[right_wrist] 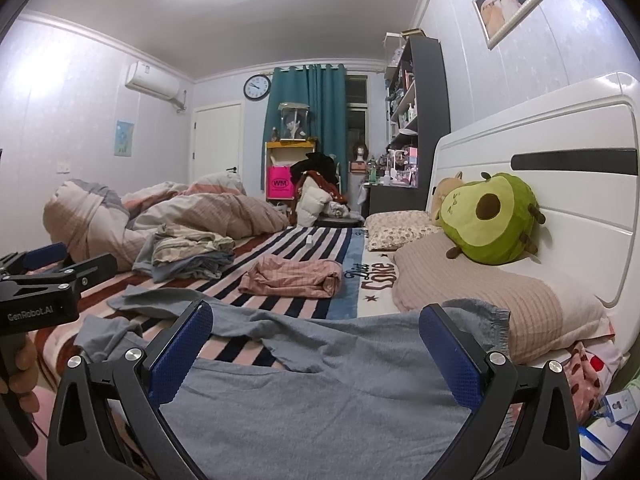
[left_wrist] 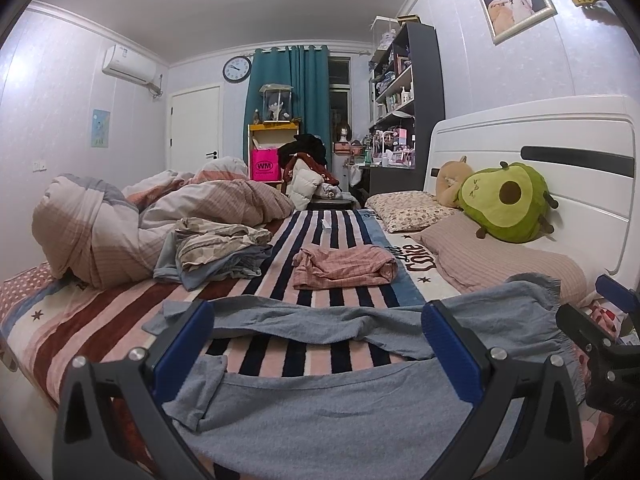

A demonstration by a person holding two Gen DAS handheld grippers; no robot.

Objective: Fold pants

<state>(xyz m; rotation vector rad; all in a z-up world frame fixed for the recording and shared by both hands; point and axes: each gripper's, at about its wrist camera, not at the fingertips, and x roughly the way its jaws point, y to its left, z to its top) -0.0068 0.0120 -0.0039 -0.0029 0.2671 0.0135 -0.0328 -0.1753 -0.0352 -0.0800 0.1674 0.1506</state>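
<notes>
Both tools, left tool (left_wrist: 318, 334) and right tool (right_wrist: 316, 336), are held spread wide above grey pants (left_wrist: 320, 404) laid on the bed (left_wrist: 328, 232); nothing is gripped. Grasping an edge is judged next.

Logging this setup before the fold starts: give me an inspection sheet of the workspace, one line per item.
Surface: bed with a striped blanket, the work area.
Job's things: grey-blue pants spread flat across the near edge, legs apart, not yet folded.
Clutter: folded pink checked garment mid-bed; heap of clothes to its left; bunched duvet; pillows and avocado plush by the headboard.
Grippers: left gripper and right gripper both open, hovering over the pants, holding nothing.
Cables: nothing seen.
Surroundings: bookshelf, teal curtain, wall clock, air conditioner.
</notes>
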